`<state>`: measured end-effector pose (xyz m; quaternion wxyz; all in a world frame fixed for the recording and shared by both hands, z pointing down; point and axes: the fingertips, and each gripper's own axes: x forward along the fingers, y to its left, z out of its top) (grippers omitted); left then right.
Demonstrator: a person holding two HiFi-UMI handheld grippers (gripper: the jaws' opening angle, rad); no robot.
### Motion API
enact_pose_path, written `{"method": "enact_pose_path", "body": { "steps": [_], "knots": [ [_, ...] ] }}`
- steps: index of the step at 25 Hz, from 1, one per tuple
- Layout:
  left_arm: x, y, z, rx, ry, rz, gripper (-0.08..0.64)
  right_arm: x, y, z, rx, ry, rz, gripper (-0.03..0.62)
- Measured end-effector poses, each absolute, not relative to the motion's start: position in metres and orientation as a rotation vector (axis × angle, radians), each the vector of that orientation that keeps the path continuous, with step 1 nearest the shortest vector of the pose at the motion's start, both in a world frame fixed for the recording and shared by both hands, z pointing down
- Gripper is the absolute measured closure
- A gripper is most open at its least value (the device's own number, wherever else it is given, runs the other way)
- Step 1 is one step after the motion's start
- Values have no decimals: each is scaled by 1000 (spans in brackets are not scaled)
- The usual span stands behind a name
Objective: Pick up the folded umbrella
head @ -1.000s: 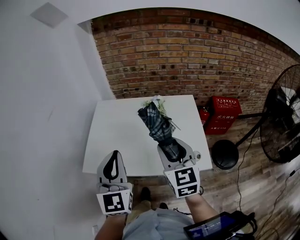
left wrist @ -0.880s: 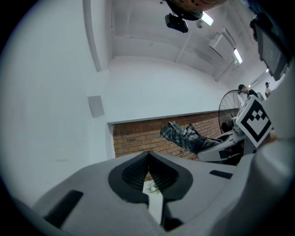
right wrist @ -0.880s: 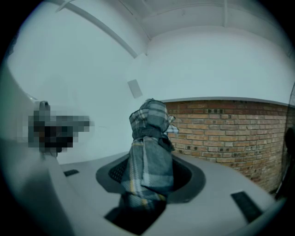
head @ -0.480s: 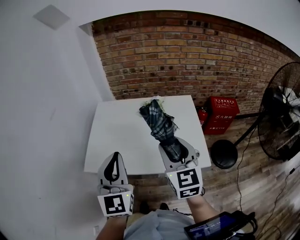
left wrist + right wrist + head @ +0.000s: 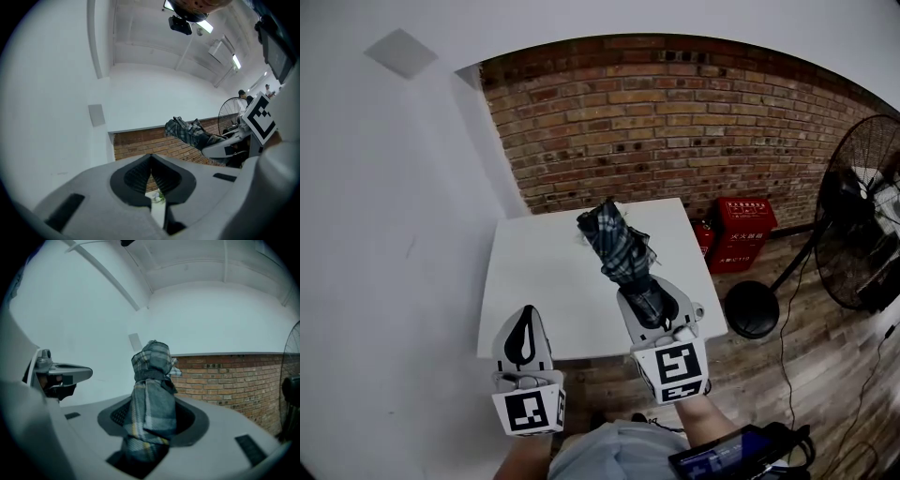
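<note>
The folded umbrella (image 5: 617, 247), dark plaid with a strap round it, is lifted off the white table (image 5: 539, 281) and sticks out forward from my right gripper (image 5: 649, 302), which is shut on its lower end. In the right gripper view the umbrella (image 5: 151, 404) stands between the two grey jaws and its tip rises against the wall. My left gripper (image 5: 525, 339) hovers at the table's near edge with its jaws shut and nothing between them. From the left gripper view the umbrella (image 5: 190, 132) shows at the right, above the closed left gripper (image 5: 151, 174).
A brick wall (image 5: 675, 122) stands behind the table. Right of the table sit a red crate (image 5: 743, 232), a fire extinguisher (image 5: 705, 240) and a large floor fan (image 5: 858, 216) with a round black base (image 5: 752, 309). A cable runs over the wooden floor.
My right gripper has risen with the umbrella, which now hangs higher above the table. The left gripper has also come up a little. Both grips are unchanged.
</note>
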<state>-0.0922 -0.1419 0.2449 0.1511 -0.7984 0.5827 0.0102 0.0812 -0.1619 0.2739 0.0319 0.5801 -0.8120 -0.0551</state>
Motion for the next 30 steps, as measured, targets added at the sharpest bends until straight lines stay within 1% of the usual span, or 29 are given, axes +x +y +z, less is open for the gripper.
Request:
{"method": "enact_pose_path", "body": {
  "steps": [11,30],
  "knots": [
    [-102,-144,223,-2252,1643,84,552,78,-155,253,1831,-2501,-263,397],
    [-105,-156,222,-2255,1648,96,552,74,-156,257,1812,-2483,-224,397]
  ]
}}
